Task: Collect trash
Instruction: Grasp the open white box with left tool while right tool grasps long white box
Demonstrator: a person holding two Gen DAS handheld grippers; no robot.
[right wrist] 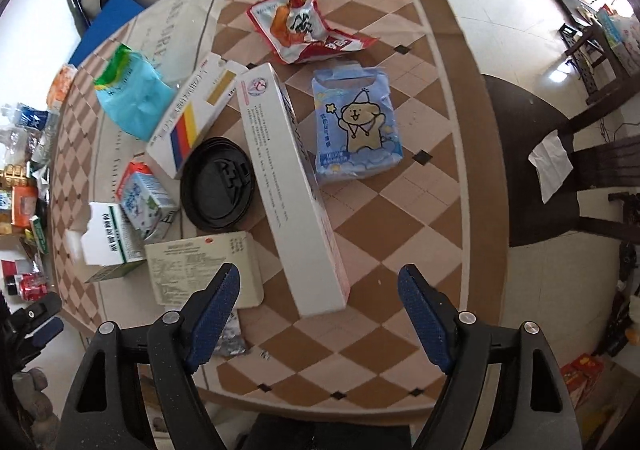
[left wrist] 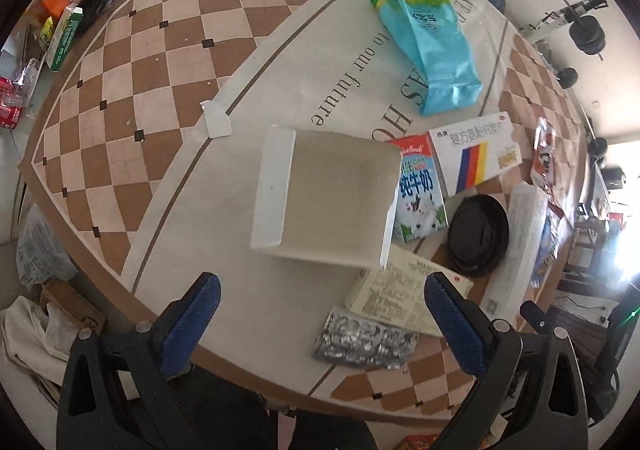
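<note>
Blue pads of my left gripper (left wrist: 322,326) stand wide apart with nothing between them, above the open grey box (left wrist: 332,202), probably my bin for the trash. Through the right view, my right gripper (right wrist: 319,312) gapes empty over the long white carton (right wrist: 292,186) lying on the checkered tablecloth (right wrist: 400,210).
</note>
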